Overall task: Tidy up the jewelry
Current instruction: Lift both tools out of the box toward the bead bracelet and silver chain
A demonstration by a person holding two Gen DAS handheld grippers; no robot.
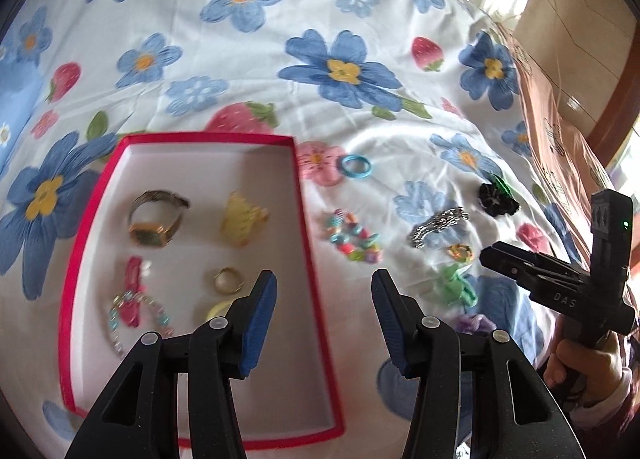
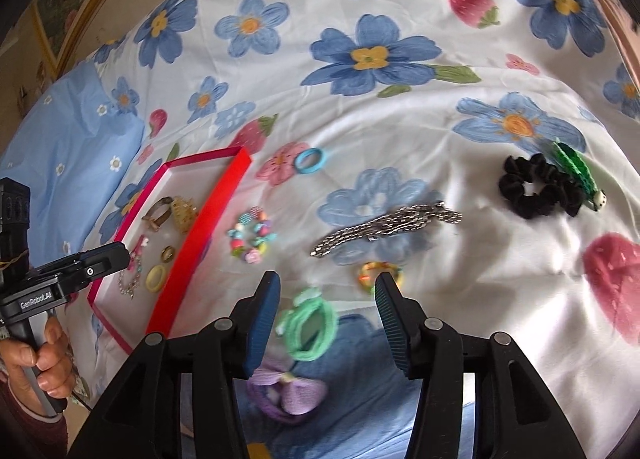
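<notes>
A red-rimmed box [image 1: 310, 243] lies on the flowered sheet and holds a gold watch [image 1: 158, 219], a yellow hair claw [image 1: 242, 219], a gold ring [image 1: 227, 280] and a pink clip with a bead bracelet [image 1: 134, 291]. My left gripper [image 1: 324, 311] hangs open over the box's right rim, with nothing between its pads. My right gripper [image 2: 326, 315] is open above a green hair tie [image 2: 310, 327], not touching it. Loose on the sheet lie a bead bracelet [image 2: 252, 237], a silver chain [image 2: 384, 227], a multicoloured ring [image 2: 380, 273], a blue ring [image 2: 310, 160] and a purple bow tie [image 2: 288, 391].
A black scrunchie [image 2: 536, 189] and a green leaf clip [image 2: 576, 171] lie at the far right of the sheet. A cardboard box [image 1: 560, 131] stands along the bed's right side. A blue pillow [image 2: 60, 155] lies to the left of the red box.
</notes>
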